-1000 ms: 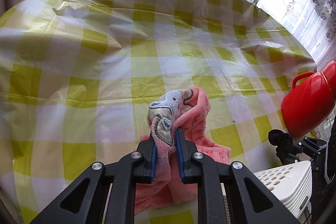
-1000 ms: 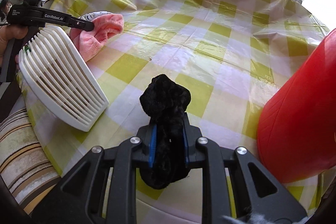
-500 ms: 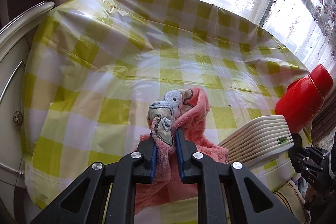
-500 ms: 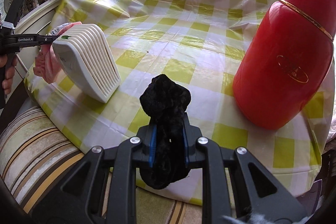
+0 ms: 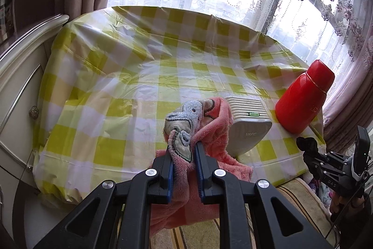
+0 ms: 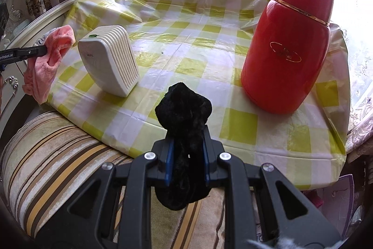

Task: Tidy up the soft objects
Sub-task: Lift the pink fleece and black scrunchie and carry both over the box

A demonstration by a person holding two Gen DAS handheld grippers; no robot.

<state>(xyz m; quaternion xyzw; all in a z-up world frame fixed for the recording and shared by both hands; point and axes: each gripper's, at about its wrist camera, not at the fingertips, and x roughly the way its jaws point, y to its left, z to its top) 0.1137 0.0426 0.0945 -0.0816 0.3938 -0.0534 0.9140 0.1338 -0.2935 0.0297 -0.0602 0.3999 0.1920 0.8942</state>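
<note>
Pink fleece cloth [image 5: 216, 132] hangs with its long axis vertical, embroidered grey end up, clamped in the left gripper [image 5: 183, 155] off the near edge of the checked table [image 5: 116, 85]. Black fuzzy item [image 6: 184, 123] also stands vertical, bunched end up, tail drooping, pinched in the right gripper [image 6: 186, 153] above the striped cushion [image 6: 46, 151]. Both jaws narrow, closed on fabric
</note>
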